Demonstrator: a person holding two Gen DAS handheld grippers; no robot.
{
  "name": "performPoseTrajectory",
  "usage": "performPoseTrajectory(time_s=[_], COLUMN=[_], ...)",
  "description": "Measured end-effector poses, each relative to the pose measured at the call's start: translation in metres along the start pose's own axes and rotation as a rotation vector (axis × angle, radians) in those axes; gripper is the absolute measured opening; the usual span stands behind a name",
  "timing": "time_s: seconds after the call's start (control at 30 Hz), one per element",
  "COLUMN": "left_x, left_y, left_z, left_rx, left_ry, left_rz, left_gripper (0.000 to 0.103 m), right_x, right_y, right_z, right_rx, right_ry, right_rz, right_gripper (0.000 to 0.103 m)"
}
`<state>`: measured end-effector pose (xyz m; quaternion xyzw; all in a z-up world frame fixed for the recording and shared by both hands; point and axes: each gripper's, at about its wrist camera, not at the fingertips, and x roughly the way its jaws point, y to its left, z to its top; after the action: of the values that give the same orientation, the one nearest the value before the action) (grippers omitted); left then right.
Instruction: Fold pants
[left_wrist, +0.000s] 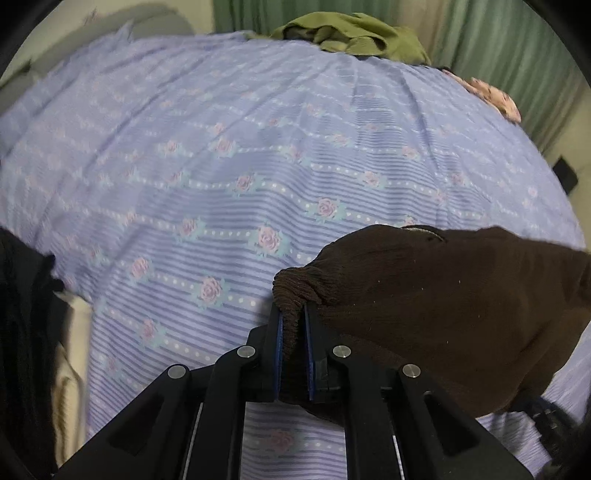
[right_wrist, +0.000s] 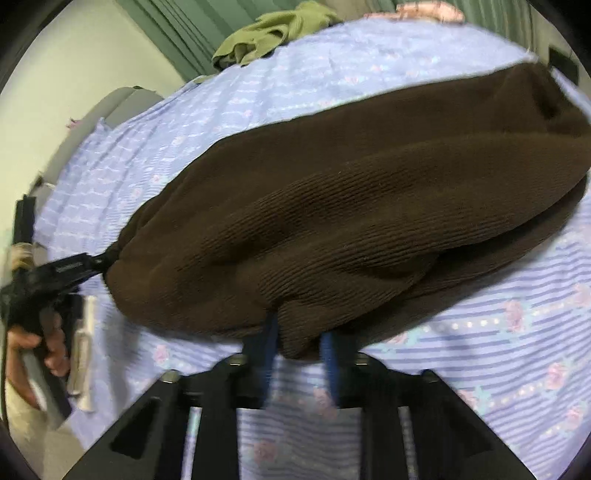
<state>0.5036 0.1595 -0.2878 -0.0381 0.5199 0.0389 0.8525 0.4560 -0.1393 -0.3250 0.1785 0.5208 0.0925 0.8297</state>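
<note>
The dark brown ribbed pants (left_wrist: 443, 314) lie on the bed at the lower right of the left wrist view. My left gripper (left_wrist: 293, 314) is shut on a bunched corner of them, with the cloth squeezed between the blue pads. In the right wrist view the pants (right_wrist: 351, 203) stretch across the middle of the picture. My right gripper (right_wrist: 299, 339) is shut on a fold at their near edge. The left gripper (right_wrist: 98, 261) shows there at the left, pinching the pants' far-left tip, with a hand (right_wrist: 33, 343) on its handle.
A lilac striped sheet with a rose print (left_wrist: 221, 166) covers the bed. At its far edge lie a crumpled olive-green garment (left_wrist: 351, 35) and a pink floral cloth (left_wrist: 495, 98). Behind them hangs a green curtain (left_wrist: 498, 37). Black fabric (left_wrist: 22, 314) hangs at the left.
</note>
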Motion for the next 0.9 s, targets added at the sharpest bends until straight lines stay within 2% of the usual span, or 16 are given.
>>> performPoseTrajectory(time_s=[0.07,0.13,0.23,0.33,0.37,0.4,0.43,0.47,0.53,0.57,0.6,0.67,0.77,0.83,0.9], left_x=[-0.007,0.000,0.019,0.026,0.023,0.018,0.008,-0.008,-0.043,-0.056,-0.074,-0.100,-0.118,-0.114,-0.103], left_y=[-0.002,0.000,0.003,-0.002,-0.006,-0.010,-0.014,-0.018,-0.028,-0.033,-0.042,-0.064,-0.104,-0.135,-0.168], left_z=[-0.004,-0.011,-0.019,-0.021,-0.021,-0.021,-0.021,-0.022,-0.026,-0.028,-0.032,-0.040,-0.050,-0.055,-0.055], left_rx=[0.010,0.020,0.006,0.038,0.070,0.097,0.126,0.158,0.199,0.214,0.237,0.283,0.327,0.360,0.398], left_ry=[-0.010,0.013,0.062,0.071,0.060,0.046,0.023,-0.020,-0.103,-0.133,-0.173,-0.224,-0.267,-0.276,-0.252], left_rz=[0.010,0.030,0.044,0.079,0.109,0.146,0.181,0.206,0.228,0.220,0.199,0.145,0.031,-0.039,-0.099], left_gripper=[0.012,0.012,0.014,0.020,0.028,0.039,0.042,0.047,0.059,0.065,0.066,0.066,0.065,0.062,0.048], right_x=[-0.014,-0.027,-0.016,0.004,0.003,-0.001,-0.005,-0.016,-0.043,-0.062,-0.078,-0.103,-0.127,-0.135,-0.140], right_y=[0.005,0.014,0.017,0.009,0.008,0.008,0.009,0.010,0.011,0.011,0.009,-0.003,-0.037,-0.068,-0.104], right_z=[-0.004,-0.011,-0.019,-0.025,-0.025,-0.024,-0.023,-0.023,-0.022,-0.020,-0.018,-0.010,0.012,0.029,0.048], right_rx=[-0.009,-0.040,-0.077,-0.086,-0.079,-0.075,-0.078,-0.092,-0.125,-0.153,-0.171,-0.191,-0.165,-0.117,-0.045], right_ry=[0.001,-0.001,0.037,0.107,0.107,0.101,0.098,0.078,-0.006,-0.074,-0.128,-0.230,-0.317,-0.337,-0.369], right_rz=[-0.003,-0.030,-0.074,-0.085,-0.079,-0.086,-0.095,-0.131,-0.188,-0.224,-0.246,-0.301,-0.381,-0.408,-0.421], right_gripper=[0.015,0.014,0.013,0.014,0.014,0.020,0.035,0.040,0.058,0.063,0.071,0.074,0.075,0.075,0.075])
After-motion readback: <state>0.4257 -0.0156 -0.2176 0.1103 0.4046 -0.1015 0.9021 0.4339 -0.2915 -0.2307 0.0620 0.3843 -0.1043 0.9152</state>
